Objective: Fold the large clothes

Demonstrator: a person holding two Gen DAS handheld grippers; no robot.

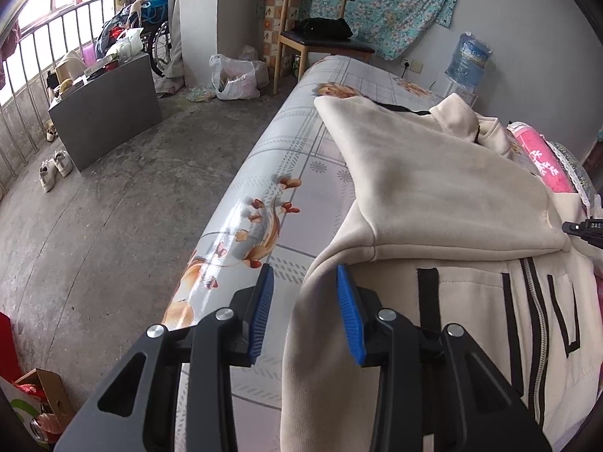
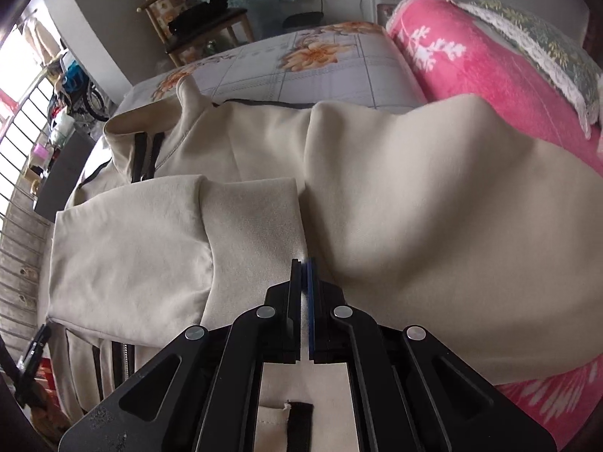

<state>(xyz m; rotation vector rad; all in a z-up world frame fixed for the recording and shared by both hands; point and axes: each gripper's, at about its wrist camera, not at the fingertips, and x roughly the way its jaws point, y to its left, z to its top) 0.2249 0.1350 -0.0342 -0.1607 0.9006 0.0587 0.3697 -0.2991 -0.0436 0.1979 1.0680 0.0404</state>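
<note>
A cream zip jacket with black trim lies on a table covered in flowered oilcloth. One sleeve is folded across its chest, and a wide fold of cloth bulges to the right of it. My left gripper is open, low over the jacket's near left edge. That edge runs between its blue pads, which do not press on it. My right gripper hovers over the folded sleeve beside its cuff edge, with the jaws together and no cloth seen between them.
A pink towel and a lace-edged cushion lie along the jacket's right side. The table's left edge drops to a concrete floor. Farther off stand a wooden chair, a grey cabinet, a plastic bag and a water bottle.
</note>
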